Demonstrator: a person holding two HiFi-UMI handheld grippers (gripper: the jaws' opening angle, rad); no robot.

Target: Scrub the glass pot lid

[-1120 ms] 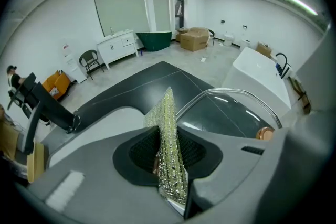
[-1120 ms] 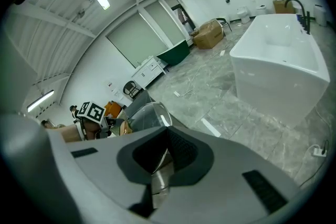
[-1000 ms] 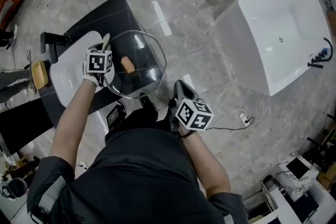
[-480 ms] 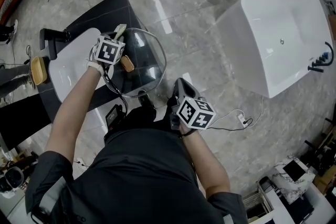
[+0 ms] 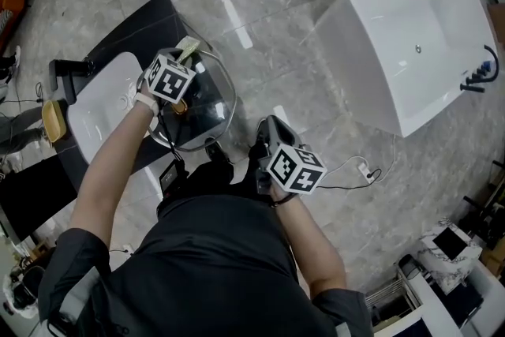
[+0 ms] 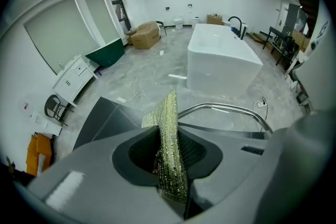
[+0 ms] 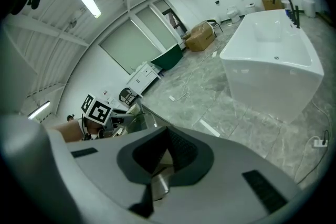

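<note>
At the left, over the black counter [image 5: 138, 24], the left gripper [image 5: 180, 59] is clamped on a glittery green scouring pad [image 6: 169, 144]. It is poised over the far-left part of the glass pot lid [image 5: 209, 110]. The right gripper [image 5: 268, 138] pinches what looks like the lid's steel rim at its near-right edge. A white bathtub [image 5: 410, 51] stands well apart to the right.

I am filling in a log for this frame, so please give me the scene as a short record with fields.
left gripper: shut on green scrubbing pad
right gripper: shut on glass pot lid
lid position: tilted, above black counter
pad position: by the lid's far rim, contact unclear
nearby: white basin on the counter; white bathtub on the floor
</note>
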